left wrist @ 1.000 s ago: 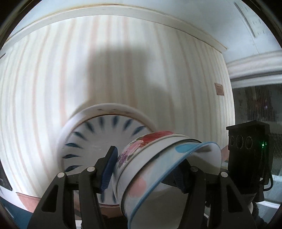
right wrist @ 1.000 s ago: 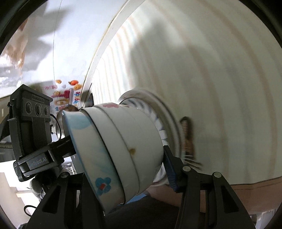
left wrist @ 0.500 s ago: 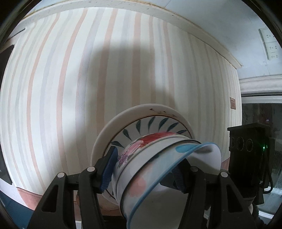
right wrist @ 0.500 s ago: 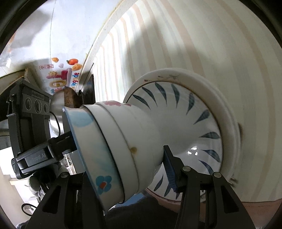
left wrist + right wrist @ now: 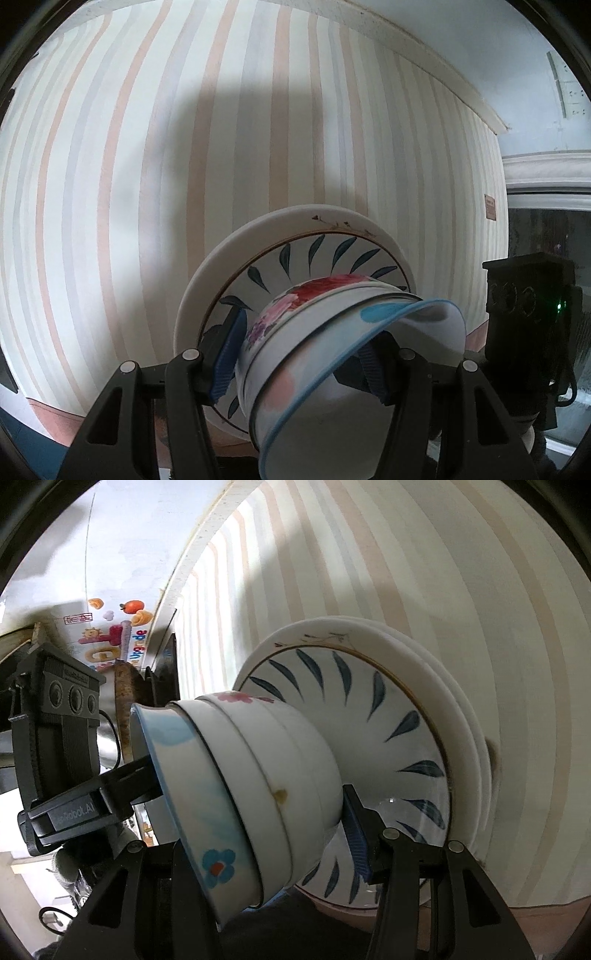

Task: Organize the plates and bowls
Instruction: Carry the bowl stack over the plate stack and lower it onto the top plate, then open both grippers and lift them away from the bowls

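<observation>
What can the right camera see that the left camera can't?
Only the right wrist view shows the colourful fruit sticker on the wall, a brown spot on the white bowl, and a blue flower on the blue-rimmed bowl.

Only the left wrist view shows the small brown label near the cloth's edge and the dark window.

Both show the nested bowls over the leaf-patterned plate on the striped tablecloth, gripped by both grippers.

- I took it for a home kitchen: striped tablecloth underneath, stacked crockery.
- A fruit-printed sticker and wall socket marked the walls.
</observation>
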`<state>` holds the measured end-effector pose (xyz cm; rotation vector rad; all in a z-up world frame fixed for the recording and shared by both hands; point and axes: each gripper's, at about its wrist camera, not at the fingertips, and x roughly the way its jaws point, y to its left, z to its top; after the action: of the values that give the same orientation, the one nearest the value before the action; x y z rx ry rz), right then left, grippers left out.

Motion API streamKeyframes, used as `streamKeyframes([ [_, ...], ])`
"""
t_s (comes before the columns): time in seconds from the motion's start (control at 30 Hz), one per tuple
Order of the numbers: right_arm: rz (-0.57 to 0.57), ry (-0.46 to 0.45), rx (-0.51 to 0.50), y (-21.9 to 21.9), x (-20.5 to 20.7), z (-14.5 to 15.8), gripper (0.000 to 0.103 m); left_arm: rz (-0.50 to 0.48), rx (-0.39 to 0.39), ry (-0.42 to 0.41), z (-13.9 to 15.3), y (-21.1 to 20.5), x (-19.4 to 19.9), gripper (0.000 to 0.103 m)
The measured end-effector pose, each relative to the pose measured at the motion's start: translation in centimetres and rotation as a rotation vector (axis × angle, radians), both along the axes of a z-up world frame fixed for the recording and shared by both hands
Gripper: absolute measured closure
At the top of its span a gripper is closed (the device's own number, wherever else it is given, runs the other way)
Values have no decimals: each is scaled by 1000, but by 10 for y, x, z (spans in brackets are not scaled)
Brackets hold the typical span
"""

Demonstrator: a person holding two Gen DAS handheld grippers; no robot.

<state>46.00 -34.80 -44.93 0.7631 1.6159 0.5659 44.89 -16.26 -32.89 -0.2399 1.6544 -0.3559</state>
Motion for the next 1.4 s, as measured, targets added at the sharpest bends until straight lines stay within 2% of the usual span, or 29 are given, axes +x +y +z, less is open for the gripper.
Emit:
streamKeyframes([
  [0.37,-11,10,-18,-3,-2,-2,52,-21,21,-14,0,-4,-4,47],
  [0.53,-1,-3,-65,0,-5,6,51,-32,67,-71,15,-4,-10,47],
  [0.67,-2,-47,-123,-4,-9,23,51,-47,127,-147,34,-1,-19,47],
  [0.8,-8,-131,-216,-11,-15,56,51,-48,157,-194,50,4,-31,47],
  [0.87,-8,-180,-282,-13,-19,76,44,-48,178,-210,55,6,-36,47],
  [0.93,-10,-222,-346,-14,-23,93,31,-38,193,-239,62,8,-41,40],
  [1.0,-17,-262,-394,-14,-29,110,20,-32,213,-267,68,9,-48,23],
  [1.03,-19,-279,-415,-14,-33,118,17,-32,218,-282,72,10,-51,19],
  [1.17,-29,-336,-506,-9,-49,145,13,-14,226,-340,87,16,-62,17],
  [1.27,-50,-373,-546,-6,-63,163,10,-12,223,-380,100,20,-73,9],
  [1.4,-92,-425,-582,-6,-84,189,8,-2,223,-431,118,25,-90,9],
])
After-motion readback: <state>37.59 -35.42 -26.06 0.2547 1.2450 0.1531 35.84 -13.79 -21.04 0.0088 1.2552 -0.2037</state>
